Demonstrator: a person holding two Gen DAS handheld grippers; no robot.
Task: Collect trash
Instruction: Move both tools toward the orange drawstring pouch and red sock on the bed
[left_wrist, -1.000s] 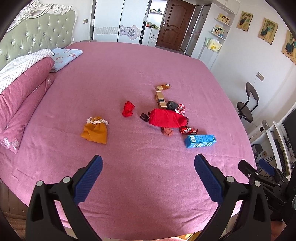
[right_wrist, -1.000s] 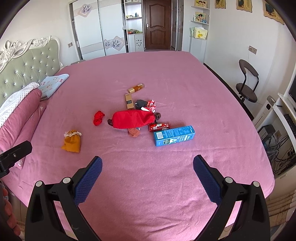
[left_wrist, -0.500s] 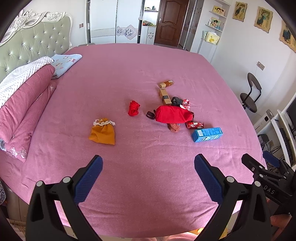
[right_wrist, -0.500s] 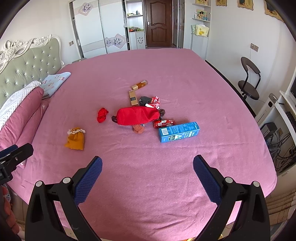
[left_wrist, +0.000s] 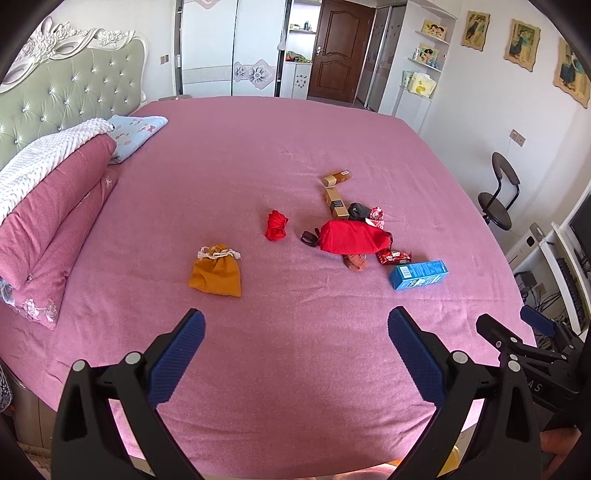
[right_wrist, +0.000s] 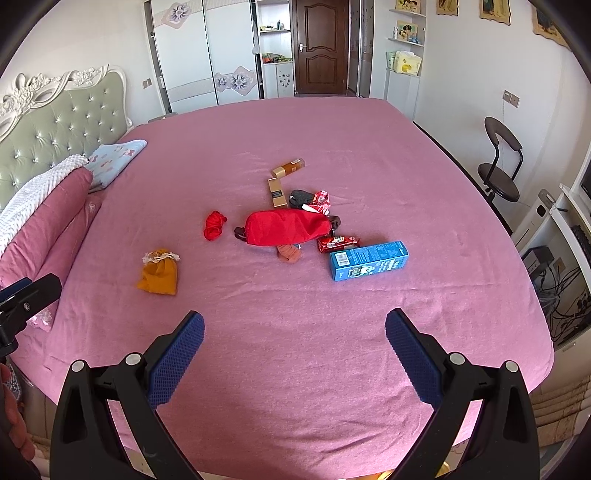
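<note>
Since a second ago both views have shifted so that the litter sits a little lower and nearer the frame centre; the things themselves lie where they did. The left tool (left_wrist: 295, 347) and the right tool (right_wrist: 294, 345) both hang over the near edge of the pink-sheeted bed (right_wrist: 332, 332), each with its two blue-padded fingers spread wide and nothing between them.

The litter lies mid-bed, well ahead of both tools. Counted: one red fabric zip pouch (right_wrist: 286, 226), with one dark strap end (right_wrist: 240, 233) poking from its left side; two tan cardboard boxes, one (right_wrist: 277, 192) just behind the pouch and one (right_wrist: 289, 167) further back; one black crumpled item (right_wrist: 300, 196); two red foil wrappers, one (right_wrist: 320, 201) behind the pouch and one (right_wrist: 338, 243) at its right; one rust-brown knitted wad (right_wrist: 289, 254) just in front of it; and one blue rectangular carton (right_wrist: 369, 260) on its side, nearest the right tool. Apart to the left lie one red cloth bundle (right_wrist: 214, 225) and one mustard drawstring bag (right_wrist: 159, 273).
</note>
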